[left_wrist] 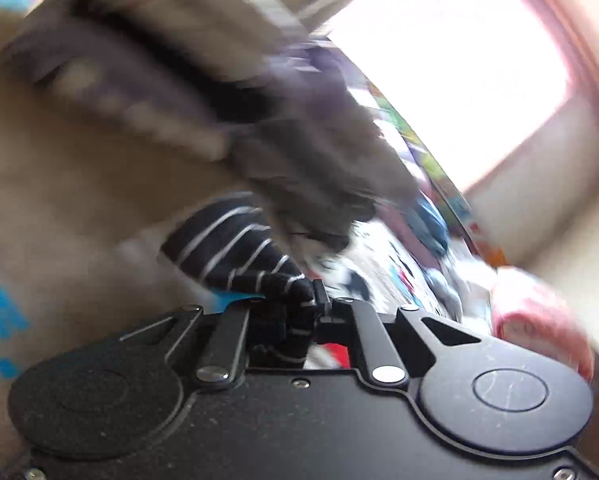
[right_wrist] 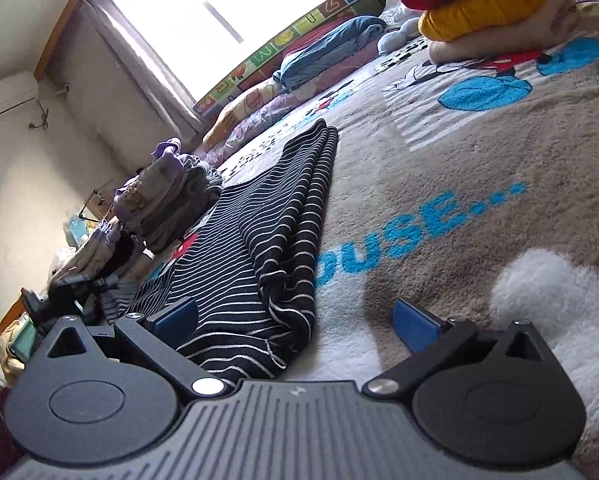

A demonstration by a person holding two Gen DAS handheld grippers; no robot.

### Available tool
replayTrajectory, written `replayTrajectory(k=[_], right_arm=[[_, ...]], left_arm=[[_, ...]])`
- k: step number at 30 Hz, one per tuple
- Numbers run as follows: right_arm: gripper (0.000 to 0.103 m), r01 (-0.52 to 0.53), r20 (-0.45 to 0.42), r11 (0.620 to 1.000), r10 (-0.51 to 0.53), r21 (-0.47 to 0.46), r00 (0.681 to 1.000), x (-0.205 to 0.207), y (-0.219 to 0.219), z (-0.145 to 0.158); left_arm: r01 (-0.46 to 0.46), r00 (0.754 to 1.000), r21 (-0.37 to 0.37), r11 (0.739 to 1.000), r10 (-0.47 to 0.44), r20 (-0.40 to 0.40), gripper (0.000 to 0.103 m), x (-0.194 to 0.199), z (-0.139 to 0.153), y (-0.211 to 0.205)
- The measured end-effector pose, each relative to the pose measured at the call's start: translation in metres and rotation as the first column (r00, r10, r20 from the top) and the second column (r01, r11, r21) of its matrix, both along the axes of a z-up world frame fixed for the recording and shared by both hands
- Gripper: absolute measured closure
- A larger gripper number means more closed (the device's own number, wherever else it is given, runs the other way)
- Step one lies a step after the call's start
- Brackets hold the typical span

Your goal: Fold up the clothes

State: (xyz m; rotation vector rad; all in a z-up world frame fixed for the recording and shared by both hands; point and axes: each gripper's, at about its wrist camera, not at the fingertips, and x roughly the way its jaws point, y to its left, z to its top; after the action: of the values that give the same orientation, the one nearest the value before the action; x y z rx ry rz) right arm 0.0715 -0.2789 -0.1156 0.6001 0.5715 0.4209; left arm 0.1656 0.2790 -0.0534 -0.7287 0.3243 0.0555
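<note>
A black garment with thin white stripes lies in a long fold on the beige cartoon-print blanket. My right gripper is open and low over the blanket. The garment's near end lies between its blue pads, closer to the left one, and neither pad presses on it. In the left wrist view my left gripper is shut on a bunched corner of the striped cloth. Above the jaws a grey-dark mass of cloth is too blurred to make out.
Folded clothes are stacked at the left of the bed. A red, yellow and beige pile stands at the far right. A blue bundle and pillows lie under the bright window. Something pink sits to the right of the left gripper.
</note>
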Motion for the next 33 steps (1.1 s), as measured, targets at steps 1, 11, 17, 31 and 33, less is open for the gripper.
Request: replayTrajectory(k=[1,11,17,31,33], right_arm=[[0.000,-0.001,0.003,1.000,0.001,-0.006,1.000,0.000,0.001,0.000],[0.000,-0.011,0.019,1.000,0.011,-0.027,1.000,0.002,0.003,-0.001],[0.004,0.034,0.044,0.999,-0.035,0.017,0.998,-0.006,-0.007,0.009],[0.009,-0.025,-0.124,0.917,0.080,0.397,0.989,0.042,0.073,0.039],[0.009,0.030,-0.229,0.888,0.086,0.460,0.970,0.062,0.091,0.031]], left_arm=[[0.028,0.999,0.065,0.998,-0.029,0.014,0.096,0.000,0.009,-0.014],[0.348,0.929,0.578,0.738,-0.356,-0.104,0.095,0.006,0.016,-0.180],[0.647,0.737,0.607,0.462,-0.582,-0.343,0.047,-0.014,-0.015,-0.242],[0.244,0.958,0.169,0.955,-0.211,-0.192,0.036,-0.071,0.012,-0.093],[0.224,0.963,0.168,0.960,-0.192,-0.188,0.036,-0.074,0.013,-0.089]])
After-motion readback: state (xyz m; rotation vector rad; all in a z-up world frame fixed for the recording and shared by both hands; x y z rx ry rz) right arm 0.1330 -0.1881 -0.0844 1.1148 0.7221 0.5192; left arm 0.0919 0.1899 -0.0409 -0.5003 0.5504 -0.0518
